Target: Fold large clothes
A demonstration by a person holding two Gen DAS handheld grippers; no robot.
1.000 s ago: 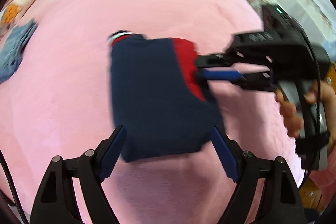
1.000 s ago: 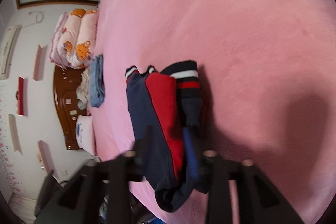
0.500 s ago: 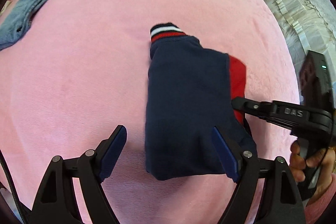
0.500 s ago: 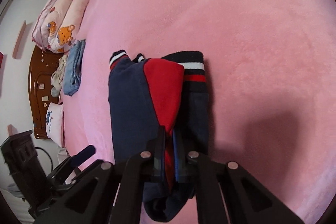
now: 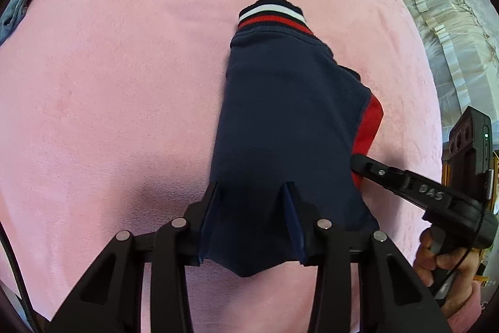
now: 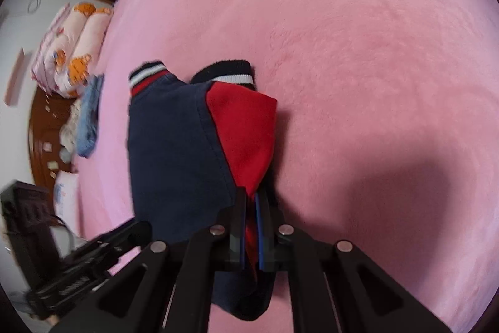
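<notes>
Since a sec ago my left tongs [image 5: 254, 220] dropped onto the near end of the folded jacket [image 5: 290, 127], and the right tongs [image 6: 251, 223] went from part open to clamped.

Left wrist view: the jaws are closing w/ the jacket's navy near end between them; the pads look to be touching cloth, but I can't tell if they bite yet. The striped cuff [image 5: 271, 14] lies far ahead of the tongs. The right tongs come in from the right side, at the red panel's edge, a hand [image 5: 443, 267] on the handle.

Right wrist view: tongs clenched on the red panel [image 6: 246, 133] edge, near corner. Probably pinning the layers so the bundle stays together, prob. for a lift. The jacket lies on the pink bed [image 6: 358, 52]; blue jeans [image 6: 89, 114] lie far left.
</notes>
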